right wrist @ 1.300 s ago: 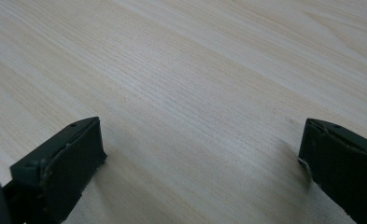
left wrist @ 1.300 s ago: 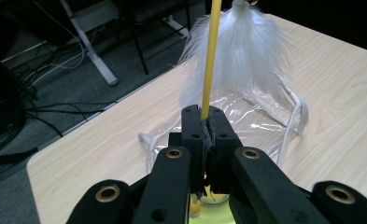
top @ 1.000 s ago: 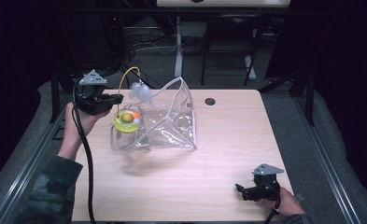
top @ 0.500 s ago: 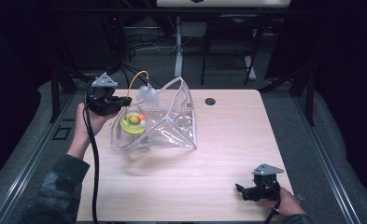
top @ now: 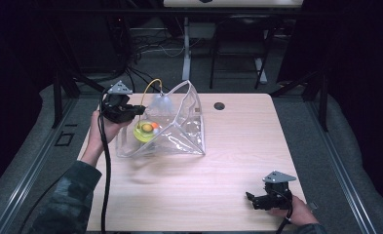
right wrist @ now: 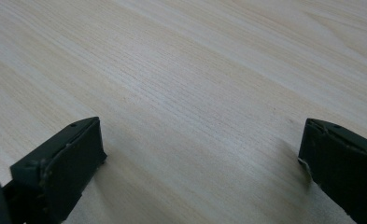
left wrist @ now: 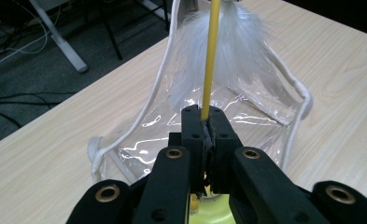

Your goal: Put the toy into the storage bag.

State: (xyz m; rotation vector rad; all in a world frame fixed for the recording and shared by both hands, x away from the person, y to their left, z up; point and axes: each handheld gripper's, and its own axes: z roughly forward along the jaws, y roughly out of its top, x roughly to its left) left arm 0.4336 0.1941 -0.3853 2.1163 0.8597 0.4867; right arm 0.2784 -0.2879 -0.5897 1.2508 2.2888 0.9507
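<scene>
My left gripper (top: 136, 111) is at the table's far left, shut on a thin yellow rod (left wrist: 209, 65) that arcs up to a white feather tuft (top: 161, 102). In the left gripper view the rod rises straight from between the closed jaws, with the feather tuft (left wrist: 239, 51) just beyond. A clear plastic bag (top: 179, 129) with a white corded rim stands open right in front of them. A yellow-green disc (top: 144, 130) carrying an orange ball sits at the bag's left end, below the gripper. My right gripper (top: 250, 199) rests open near the front right edge, with bare wood between its jaws (right wrist: 204, 140).
The light wooden table (top: 238, 146) has a small black round hole (top: 219, 106) near its far edge, right of the bag. The left gripper's black cable (top: 104, 165) trails down along the person's left forearm. Dark floor and desk legs lie beyond the table.
The left hand has moved right and down toward the bag, carrying the rod, feather and yellow-green disc with it. The right hand and gripper have stayed put.
</scene>
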